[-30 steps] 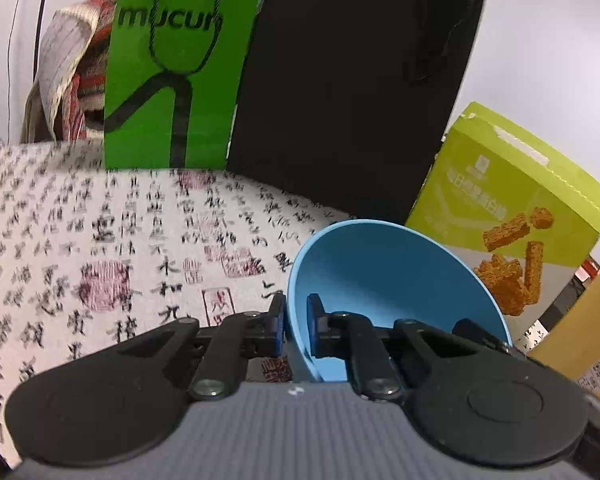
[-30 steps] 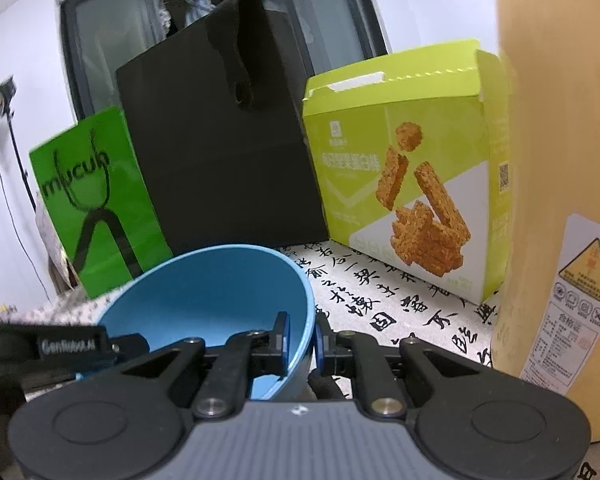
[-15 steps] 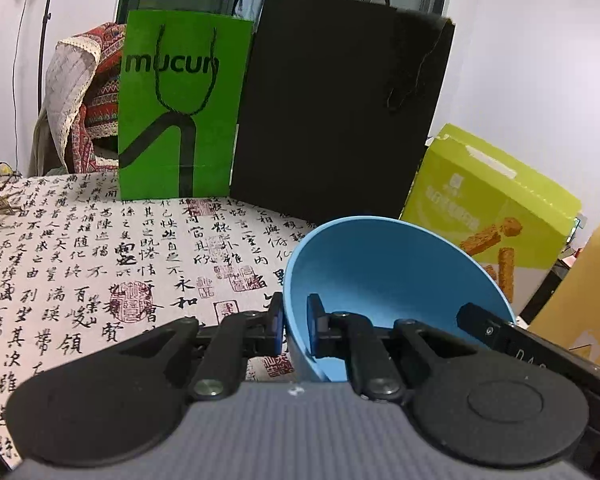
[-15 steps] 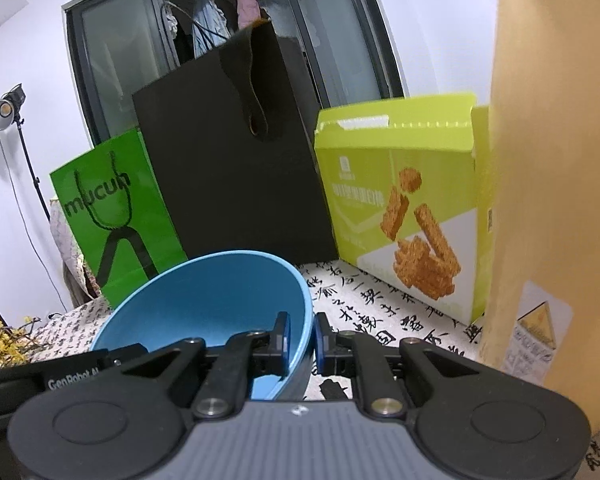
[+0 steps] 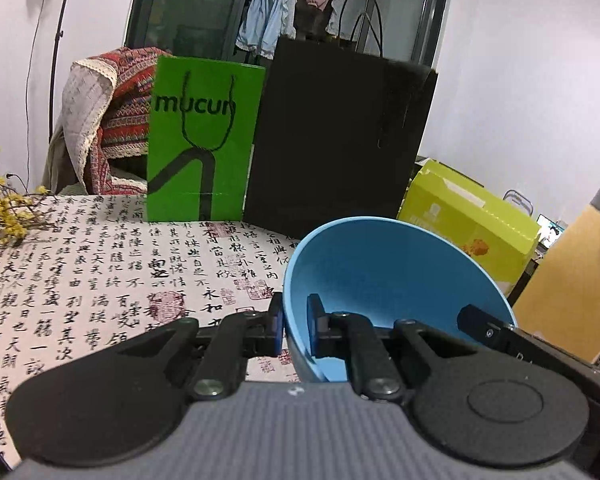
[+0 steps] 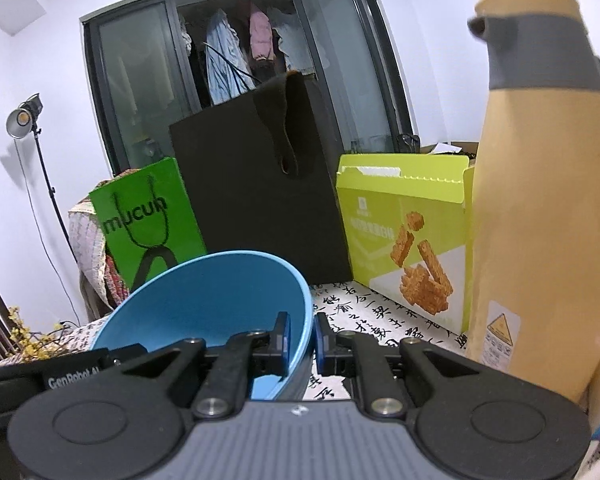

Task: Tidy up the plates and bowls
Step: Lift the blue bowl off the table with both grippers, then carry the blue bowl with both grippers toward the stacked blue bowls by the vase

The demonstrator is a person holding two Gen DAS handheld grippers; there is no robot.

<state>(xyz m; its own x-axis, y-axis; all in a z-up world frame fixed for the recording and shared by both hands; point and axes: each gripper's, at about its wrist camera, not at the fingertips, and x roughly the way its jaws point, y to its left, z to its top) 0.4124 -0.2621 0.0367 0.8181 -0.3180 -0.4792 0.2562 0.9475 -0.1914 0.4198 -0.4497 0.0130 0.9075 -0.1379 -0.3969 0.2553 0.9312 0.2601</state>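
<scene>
A blue bowl (image 5: 384, 276) hangs above the calligraphy-print tablecloth (image 5: 80, 280), gripped from both sides. My left gripper (image 5: 295, 326) is shut on the bowl's left rim, one pad outside and one inside. In the right wrist view the same blue bowl (image 6: 216, 296) fills the lower left, and my right gripper (image 6: 301, 338) is shut on its right rim. Each view shows part of the other gripper's black body at the bowl's far side. The bowl looks empty.
At the back of the table stand a green paper bag (image 5: 202, 140), a black paper bag (image 5: 336, 140) and a lime snack box (image 6: 404, 240). A tall tan kettle (image 6: 540, 200) rises close on the right. Yellow flowers (image 5: 0, 204) lie at the left edge.
Both grippers have risen with the bowl held between them. The bags, box and kettle sit lower in view, and the window behind them now shows.
</scene>
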